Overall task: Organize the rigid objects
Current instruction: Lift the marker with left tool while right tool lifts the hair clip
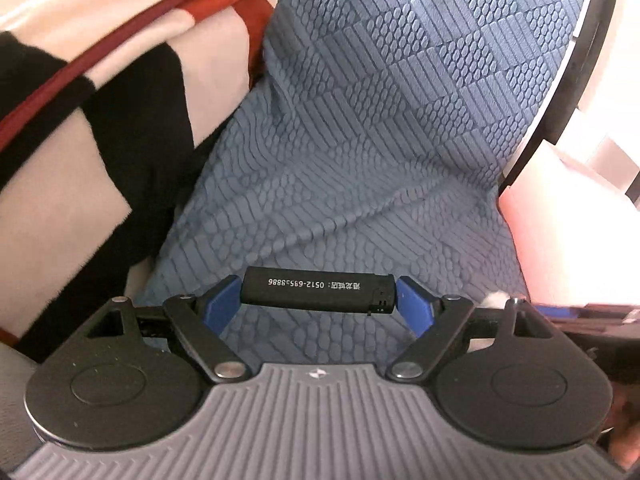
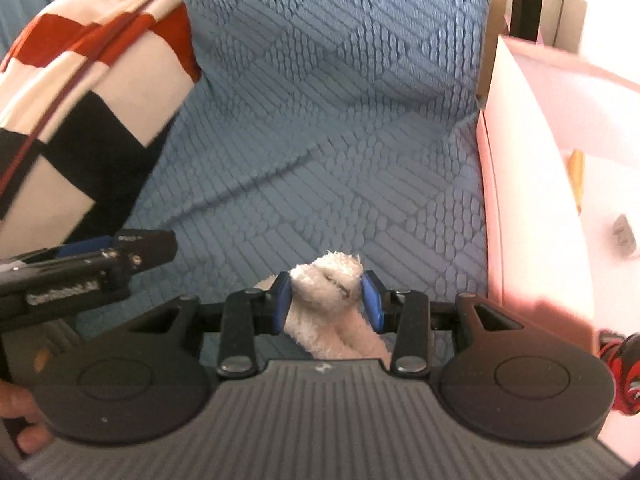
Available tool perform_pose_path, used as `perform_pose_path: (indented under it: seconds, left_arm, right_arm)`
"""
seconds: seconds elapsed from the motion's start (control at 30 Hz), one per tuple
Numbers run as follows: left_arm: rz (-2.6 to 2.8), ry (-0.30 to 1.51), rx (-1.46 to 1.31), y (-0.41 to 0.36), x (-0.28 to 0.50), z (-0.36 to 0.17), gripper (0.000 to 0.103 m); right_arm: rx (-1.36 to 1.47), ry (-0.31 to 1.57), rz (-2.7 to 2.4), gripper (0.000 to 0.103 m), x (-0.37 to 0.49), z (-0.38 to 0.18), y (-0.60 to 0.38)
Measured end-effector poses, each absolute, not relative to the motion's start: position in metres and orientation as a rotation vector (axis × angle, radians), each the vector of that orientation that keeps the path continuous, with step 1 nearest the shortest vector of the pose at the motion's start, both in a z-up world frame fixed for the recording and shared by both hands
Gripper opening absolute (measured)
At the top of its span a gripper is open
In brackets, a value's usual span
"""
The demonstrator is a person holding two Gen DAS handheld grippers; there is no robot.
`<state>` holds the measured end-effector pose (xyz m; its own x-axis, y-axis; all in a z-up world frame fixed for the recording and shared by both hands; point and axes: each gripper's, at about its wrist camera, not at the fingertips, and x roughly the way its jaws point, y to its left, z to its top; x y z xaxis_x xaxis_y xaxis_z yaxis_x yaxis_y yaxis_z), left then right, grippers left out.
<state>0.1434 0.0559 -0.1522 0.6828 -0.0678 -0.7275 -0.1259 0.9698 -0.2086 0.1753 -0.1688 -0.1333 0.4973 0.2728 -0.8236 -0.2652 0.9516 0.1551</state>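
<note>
My left gripper [image 1: 318, 292] is shut on a black lighter [image 1: 318, 289] with white printed digits, held crosswise by its two ends above the blue textured sofa cover [image 1: 360, 120]. My right gripper [image 2: 326, 294] is shut on a white fluffy toy [image 2: 332, 276], just left of a pink box [image 2: 536, 200]. The left gripper and the lighter's end [image 2: 156, 246] show at the left of the right wrist view. The white toy's tip [image 1: 494, 300] peeks in at the right of the left wrist view.
A red, white and black checked blanket [image 1: 100, 100] lies on the left of the sofa. The pink box [image 1: 560, 240] stands open at the right and holds a small grey item [image 2: 622, 236] and an orange stick [image 2: 577, 176]. A red-and-black object [image 2: 624, 372] sits beside it.
</note>
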Motion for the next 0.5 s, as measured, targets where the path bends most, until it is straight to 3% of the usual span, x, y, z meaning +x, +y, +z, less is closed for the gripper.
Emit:
perform_pose_path:
  seconds: [0.5]
  left_arm:
    - [-0.005, 0.807, -0.292, 0.057, 0.15, -0.151, 0.086]
  right_arm:
    - [0.114, 1.068, 0.259, 0.045, 0.185, -0.169, -0.165]
